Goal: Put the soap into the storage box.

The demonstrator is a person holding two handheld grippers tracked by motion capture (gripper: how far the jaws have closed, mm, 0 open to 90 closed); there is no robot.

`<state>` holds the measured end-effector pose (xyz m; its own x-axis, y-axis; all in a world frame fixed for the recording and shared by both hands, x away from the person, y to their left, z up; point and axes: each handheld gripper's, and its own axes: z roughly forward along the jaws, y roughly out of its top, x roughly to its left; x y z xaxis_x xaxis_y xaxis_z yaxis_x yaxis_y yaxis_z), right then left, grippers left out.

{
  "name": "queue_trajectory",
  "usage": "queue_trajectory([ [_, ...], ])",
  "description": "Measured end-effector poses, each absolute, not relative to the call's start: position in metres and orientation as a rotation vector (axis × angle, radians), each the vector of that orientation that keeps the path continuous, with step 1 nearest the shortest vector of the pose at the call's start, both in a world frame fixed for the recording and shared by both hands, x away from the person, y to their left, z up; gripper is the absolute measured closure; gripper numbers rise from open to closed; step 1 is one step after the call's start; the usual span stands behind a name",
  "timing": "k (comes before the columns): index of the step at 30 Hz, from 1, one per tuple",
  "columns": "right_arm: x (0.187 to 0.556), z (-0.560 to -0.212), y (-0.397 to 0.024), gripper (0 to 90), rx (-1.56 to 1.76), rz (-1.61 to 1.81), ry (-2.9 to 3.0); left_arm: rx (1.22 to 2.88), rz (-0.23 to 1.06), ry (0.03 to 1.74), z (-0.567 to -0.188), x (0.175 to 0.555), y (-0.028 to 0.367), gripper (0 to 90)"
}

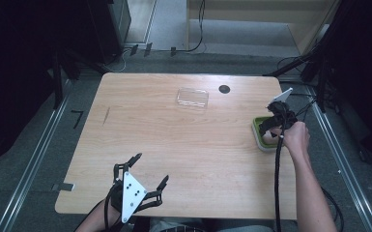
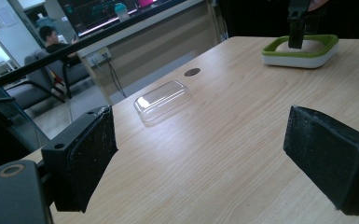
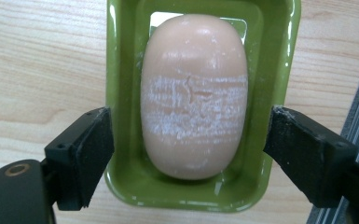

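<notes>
Step in hand: we judge that we are lining up the right gripper [image 3: 189, 154] to pick the soap [image 3: 194, 95] out of its green dish [image 3: 121, 70].
Right gripper: wide open, gripping nothing; its jaws stand outside the long sides of the dish, one to each side.
Soap: lying flat in the dish, near the right edge of the table [image 1: 174, 145], under the right hand [image 1: 295, 137].
Doing it well: we should bring the jaws inside the dish walls before closing, so the pads meet the soap's long sides and not the rim; go low and square, since a rounded bar may slip.
Left gripper [image 1: 147, 181]: also wide open and empty, held at the near edge of the table, well apart from the dish.
Other things: a clear plastic lid [image 1: 192, 97] lies toward the far side, with a dark round hole [image 1: 224, 89] near it.
In the way: only the dish walls; the table's right edge is close.
</notes>
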<state>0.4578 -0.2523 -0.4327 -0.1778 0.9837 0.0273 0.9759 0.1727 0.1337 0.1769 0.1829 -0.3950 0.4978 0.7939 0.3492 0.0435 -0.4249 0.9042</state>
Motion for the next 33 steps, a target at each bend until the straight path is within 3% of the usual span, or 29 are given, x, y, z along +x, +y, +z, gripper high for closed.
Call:
queue_trajectory([
  [10, 0.443, -0.421, -0.25, 9.0, 1.938, 0.208, 2.386, 1.815, 1.026, 0.699, -0.395, 0.175, 0.185, 9.9],
  [33, 0.386, -0.416, -0.242, 7.7, 1.832, 0.146, 2.495, 1.817, 1.022, 0.693, -0.395, 0.175, 0.183, 9.9],
])
